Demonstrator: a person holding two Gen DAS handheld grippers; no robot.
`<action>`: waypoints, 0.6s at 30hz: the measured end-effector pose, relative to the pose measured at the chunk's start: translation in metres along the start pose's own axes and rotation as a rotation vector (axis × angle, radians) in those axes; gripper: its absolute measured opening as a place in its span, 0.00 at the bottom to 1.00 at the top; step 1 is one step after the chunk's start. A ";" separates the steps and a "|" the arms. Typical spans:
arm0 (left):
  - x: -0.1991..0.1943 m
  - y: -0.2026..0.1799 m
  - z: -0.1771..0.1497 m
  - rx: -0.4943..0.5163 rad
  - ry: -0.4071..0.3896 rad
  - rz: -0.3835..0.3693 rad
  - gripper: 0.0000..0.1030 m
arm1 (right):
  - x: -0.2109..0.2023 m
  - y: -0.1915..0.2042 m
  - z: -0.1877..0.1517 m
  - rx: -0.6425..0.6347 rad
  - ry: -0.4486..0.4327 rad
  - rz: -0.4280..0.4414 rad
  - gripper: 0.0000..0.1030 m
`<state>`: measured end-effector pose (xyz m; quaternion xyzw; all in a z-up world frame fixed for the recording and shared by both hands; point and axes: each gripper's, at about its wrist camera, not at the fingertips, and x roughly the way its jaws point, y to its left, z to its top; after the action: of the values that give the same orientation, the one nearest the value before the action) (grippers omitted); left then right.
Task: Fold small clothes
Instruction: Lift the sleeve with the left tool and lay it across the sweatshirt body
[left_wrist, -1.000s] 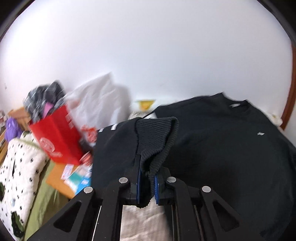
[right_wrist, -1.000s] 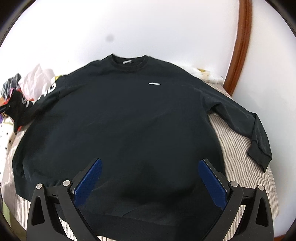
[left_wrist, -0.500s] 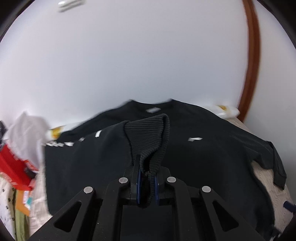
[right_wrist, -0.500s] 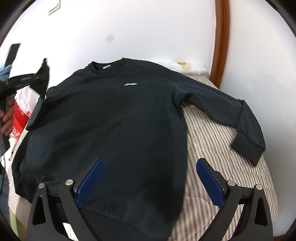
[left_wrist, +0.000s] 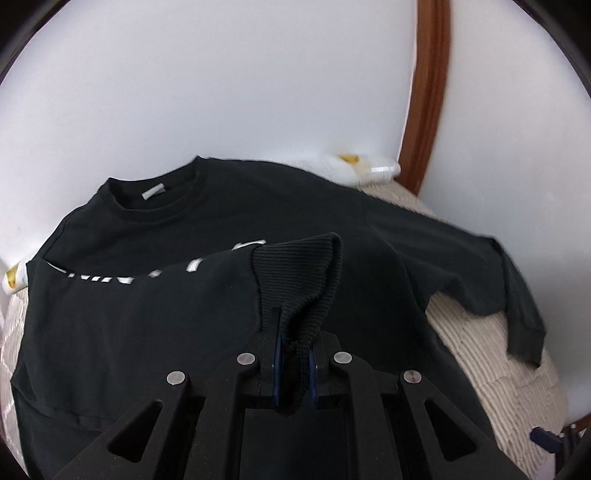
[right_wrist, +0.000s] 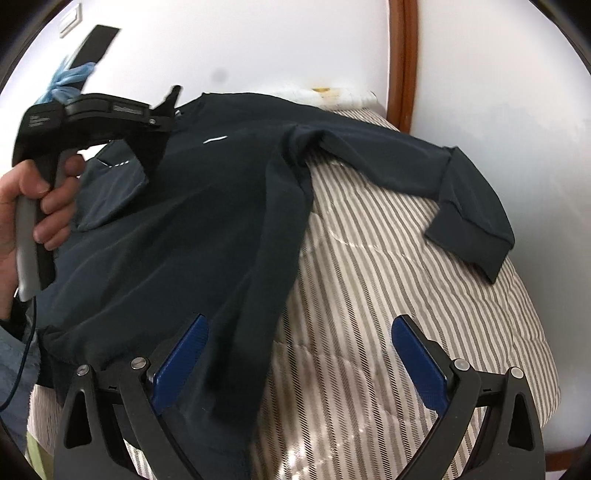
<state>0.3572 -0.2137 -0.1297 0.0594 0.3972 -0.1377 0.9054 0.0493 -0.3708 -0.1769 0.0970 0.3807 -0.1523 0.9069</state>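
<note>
A black sweatshirt lies face up on a striped bed cover. My left gripper is shut on the ribbed cuff of the sweatshirt's left sleeve and holds it over the chest, with the sleeve folded across the body. In the right wrist view the left gripper shows at the upper left, held by a hand. My right gripper is open and empty above the sweatshirt's right side edge. The other sleeve lies stretched out to the right on the cover.
A white wall and a brown wooden frame stand behind the bed. A white pillow with a yellow mark lies at the head of the bed. The bed edge drops off at the right.
My left gripper has carried the cuff from the left side over the sweatshirt's chest, folding the sleeve inward. My right gripper has swung to the right, toward the sweatshirt's side edge.
</note>
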 end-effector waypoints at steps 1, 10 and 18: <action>0.002 -0.001 -0.001 -0.002 0.009 -0.011 0.13 | 0.000 -0.001 -0.001 -0.002 0.001 0.000 0.95; -0.039 0.019 -0.020 0.029 -0.044 0.020 0.70 | 0.001 0.006 -0.003 -0.019 -0.001 0.006 0.95; -0.089 0.111 -0.078 -0.070 -0.030 0.158 0.70 | -0.003 0.017 -0.023 0.002 0.038 0.064 0.85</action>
<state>0.2777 -0.0732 -0.1169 0.0570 0.3822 -0.0528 0.9208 0.0379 -0.3479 -0.1894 0.1130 0.3942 -0.1217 0.9039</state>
